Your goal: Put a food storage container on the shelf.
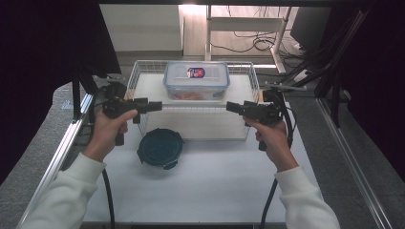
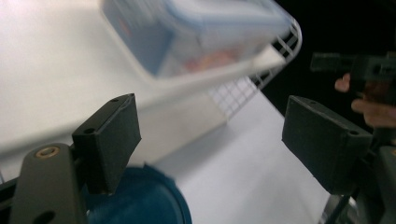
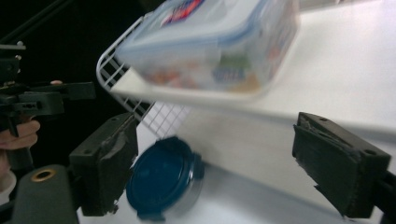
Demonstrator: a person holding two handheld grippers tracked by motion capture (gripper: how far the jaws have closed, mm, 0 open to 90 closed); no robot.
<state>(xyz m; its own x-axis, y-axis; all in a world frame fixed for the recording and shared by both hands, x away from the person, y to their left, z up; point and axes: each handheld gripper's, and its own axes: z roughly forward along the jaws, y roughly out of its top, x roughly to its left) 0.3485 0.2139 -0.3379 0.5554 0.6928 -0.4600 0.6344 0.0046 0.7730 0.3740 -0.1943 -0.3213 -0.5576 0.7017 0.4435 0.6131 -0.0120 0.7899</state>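
The left gripper (image 1: 155,106) and right gripper (image 1: 231,107) face each other across the wire basket (image 1: 254,81), fingers spread wide and holding nothing. The clear lidded container (image 1: 196,79) sits inside it (round blue container (image 1: 160,147) on the white surface (image 1: 205,186) nearby).

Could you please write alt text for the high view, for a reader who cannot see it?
A person's two hands aim the open left gripper and right gripper inward in front of a white wire basket holding a clear rectangular plastic food box. A round dark-blue lidded container sits on the white table.
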